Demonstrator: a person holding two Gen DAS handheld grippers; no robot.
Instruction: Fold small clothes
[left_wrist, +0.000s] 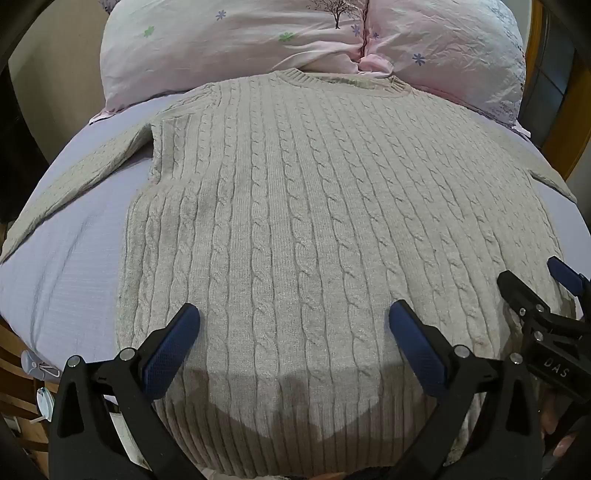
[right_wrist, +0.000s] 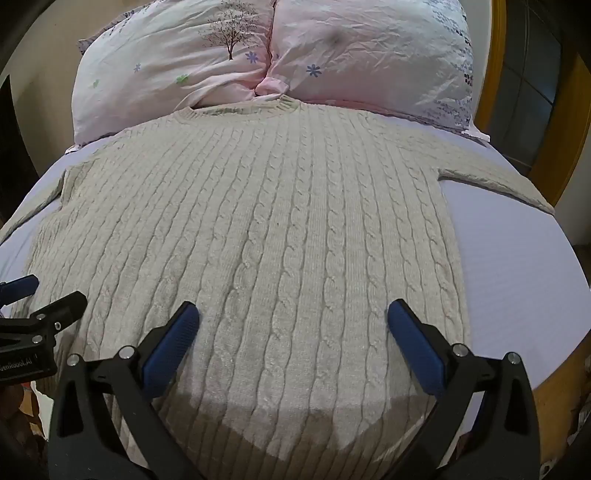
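Observation:
A beige cable-knit sweater lies flat on a lavender bed sheet, collar toward the pillows and both sleeves spread sideways. It also shows in the right wrist view. My left gripper is open and empty, hovering over the hem's left half. My right gripper is open and empty, over the hem's right half. The right gripper also shows at the right edge of the left wrist view, and the left gripper at the left edge of the right wrist view.
Two pink flower-print pillows lie behind the collar, also seen in the right wrist view. A wooden bed frame runs along the right. Bare sheet lies right of the sweater body.

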